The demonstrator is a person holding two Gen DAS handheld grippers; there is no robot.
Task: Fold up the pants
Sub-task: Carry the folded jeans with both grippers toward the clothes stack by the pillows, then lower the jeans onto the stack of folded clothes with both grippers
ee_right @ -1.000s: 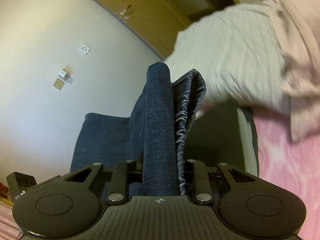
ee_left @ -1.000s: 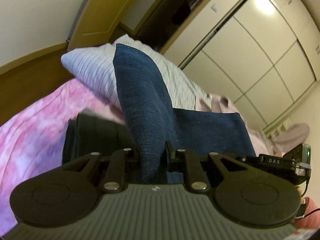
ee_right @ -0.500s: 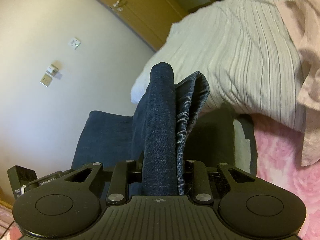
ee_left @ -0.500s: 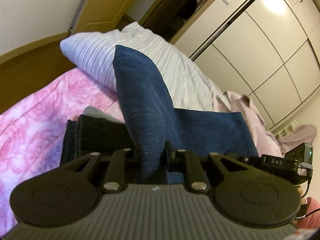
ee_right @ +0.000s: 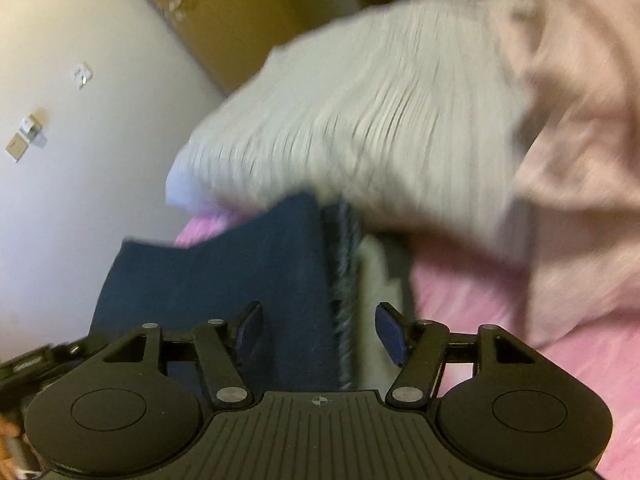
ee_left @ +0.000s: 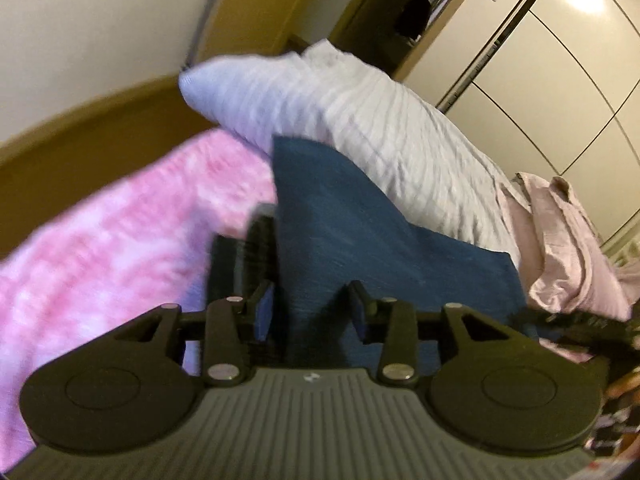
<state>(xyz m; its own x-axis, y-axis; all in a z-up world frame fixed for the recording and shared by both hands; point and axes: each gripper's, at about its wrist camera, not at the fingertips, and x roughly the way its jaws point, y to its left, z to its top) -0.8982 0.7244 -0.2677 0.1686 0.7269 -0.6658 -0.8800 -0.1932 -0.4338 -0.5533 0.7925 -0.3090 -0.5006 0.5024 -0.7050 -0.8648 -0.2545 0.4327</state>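
Scene: a bed with a pink mottled blanket [ee_left: 100, 264]; a striped grey-white pillow [ee_left: 380, 120] at twelve o'clock in both wrist views; a pale pink garment [ee_left: 568, 240] at three o'clock of the left view; both pictures blurred.

Task's thing: blue denim pants [ee_left: 340, 240], folded over; they lie on the blanket partly over a dark folded garment [ee_left: 240, 256], which shows at nine o'clock of the denim in the left view.

Left gripper [ee_left: 310, 308]: jaws opening; a raised fold of denim stands between them; a gap shows beside each pad, so they seem not to press.

Right gripper [ee_right: 320, 332]: jaws opening, already wide; the denim edge with its stitched hem sits against the nine o'clock side of the gap; clear space to the three o'clock pad [ee_right: 390, 332].

Key relation: the fold rises from each pair of jaws toward twelve o'clock, its long axis along the fingers; the flat panel spreads to three o'clock of the left gripper and to nine o'clock of the right, so the pants lie between the two hands; neither hand looks nearer.

Step, as a judgement: release of the fold just laid down; drawing straight back toward six o'clock should free the cloth without dragging it.

Risk: a pad catching the hem could pull the fold open.
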